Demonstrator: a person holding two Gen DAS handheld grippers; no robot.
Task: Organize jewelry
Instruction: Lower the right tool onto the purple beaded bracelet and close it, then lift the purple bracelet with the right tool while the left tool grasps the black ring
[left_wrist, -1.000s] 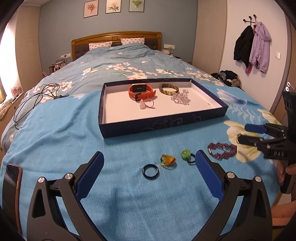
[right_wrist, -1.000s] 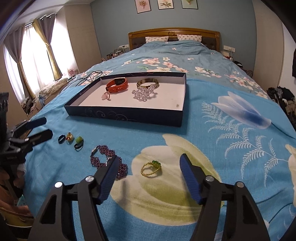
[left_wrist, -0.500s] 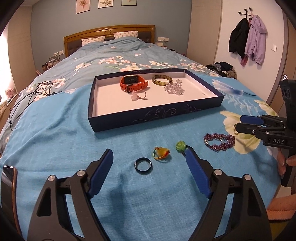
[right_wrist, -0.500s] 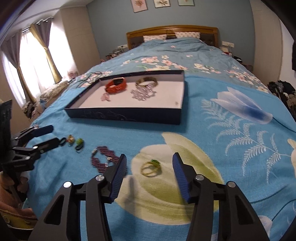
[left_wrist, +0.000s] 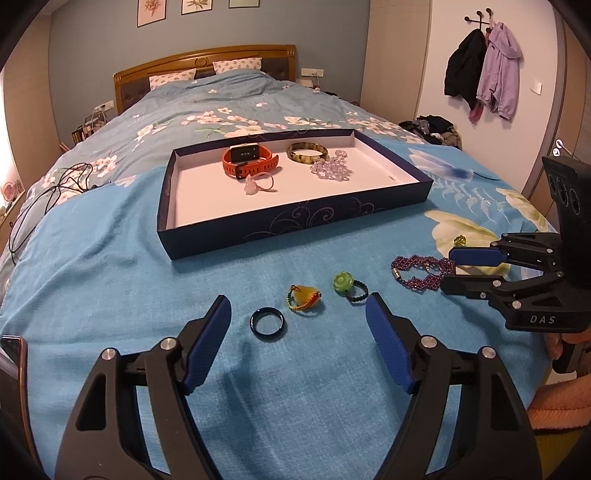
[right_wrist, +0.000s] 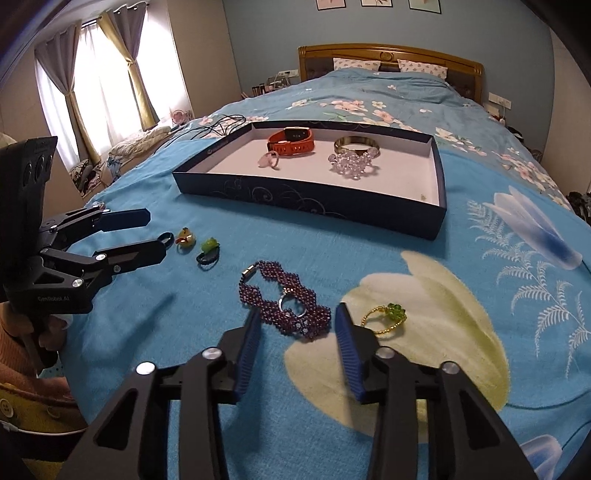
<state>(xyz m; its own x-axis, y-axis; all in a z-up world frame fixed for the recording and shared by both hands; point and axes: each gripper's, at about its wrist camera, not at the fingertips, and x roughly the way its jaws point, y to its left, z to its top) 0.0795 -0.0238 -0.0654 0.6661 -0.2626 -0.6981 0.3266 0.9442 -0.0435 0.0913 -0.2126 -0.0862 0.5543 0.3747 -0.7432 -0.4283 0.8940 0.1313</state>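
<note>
Right gripper (right_wrist: 295, 325) closing over purple bracelet (right_wrist: 282, 299) (pads not touching).

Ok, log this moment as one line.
left gripper: closing, over black ring | right gripper: closing, at purple bracelet | tray: four pieces

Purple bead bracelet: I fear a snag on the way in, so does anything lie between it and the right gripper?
Nothing visible does. The purple bead bracelet lies on the bedspread just ahead of the right gripper, whose jaws are closing, not yet touching it.
</note>
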